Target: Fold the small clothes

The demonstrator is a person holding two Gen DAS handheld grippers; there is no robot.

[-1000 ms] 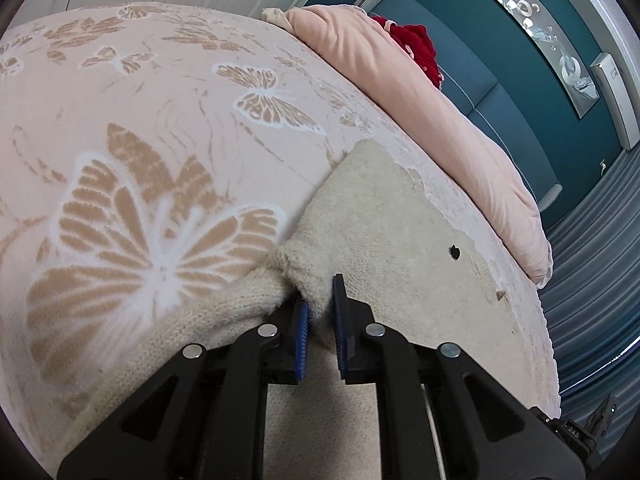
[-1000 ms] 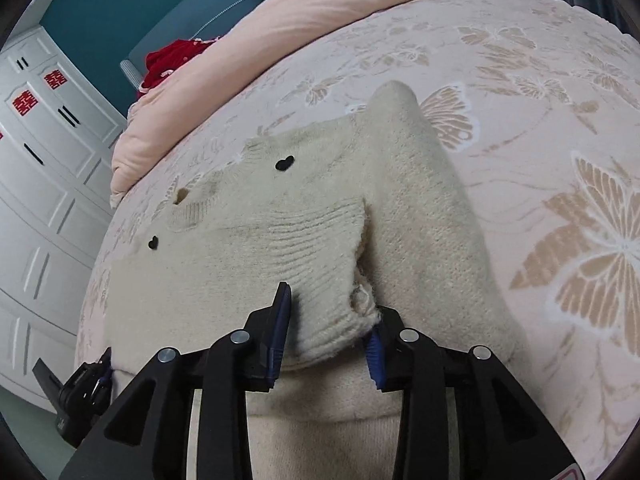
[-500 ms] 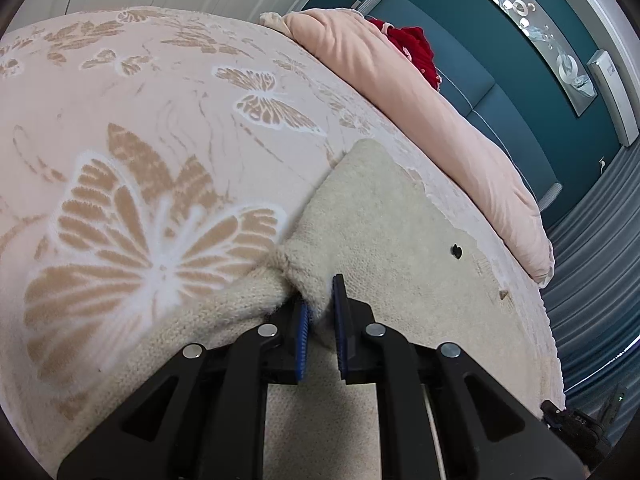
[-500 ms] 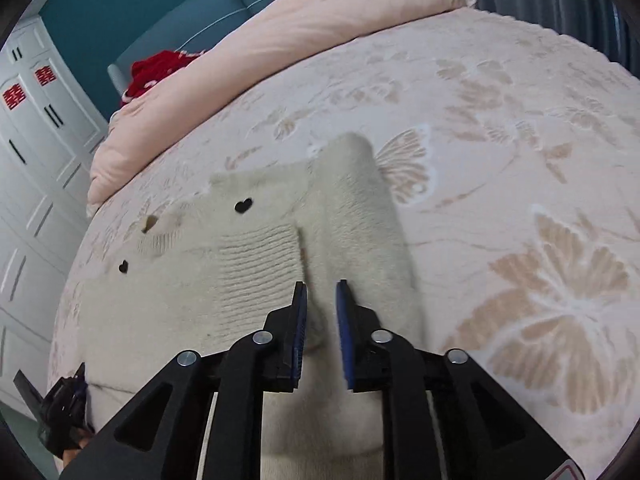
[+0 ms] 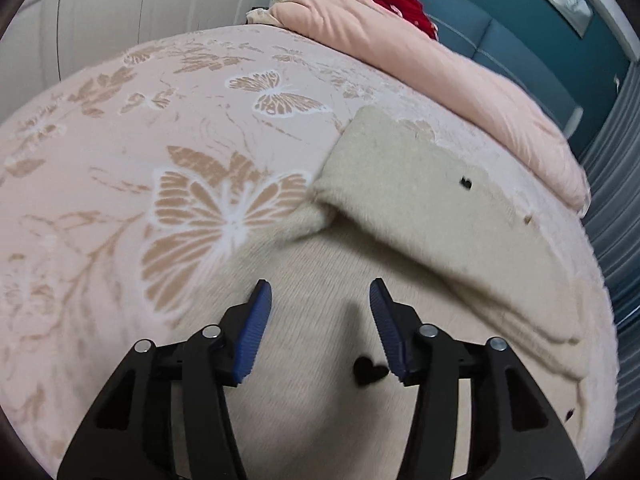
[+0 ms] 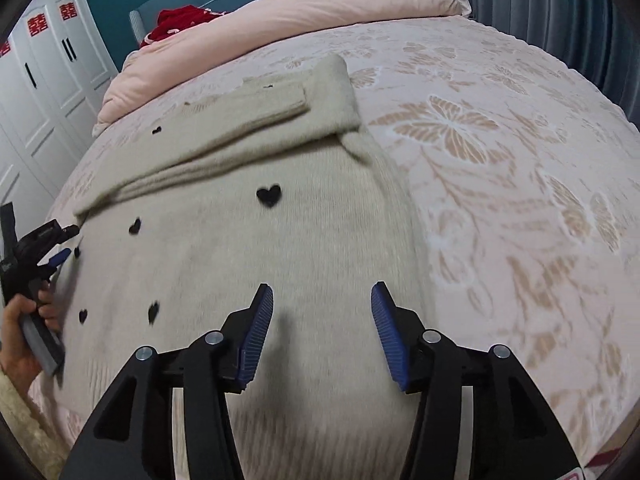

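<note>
The cream knit sweater (image 6: 248, 264) sprawls across the frame's middle on the butterfly bedspread (image 6: 500, 168), soft, light and floppy, best pinched at its near hem corners, while left gripper (image 5: 316, 320) and right gripper (image 6: 322, 324), jaws just opened, hold nothing.

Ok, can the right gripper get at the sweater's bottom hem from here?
Probably yes: the right gripper is open and empty above the sweater, with nothing lying between it and the near edge.

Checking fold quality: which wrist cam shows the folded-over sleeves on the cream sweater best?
Right wrist view: both folded sleeves lie across the cream sweater, whole. Left wrist view shows only one sleeve, blurred.
</note>
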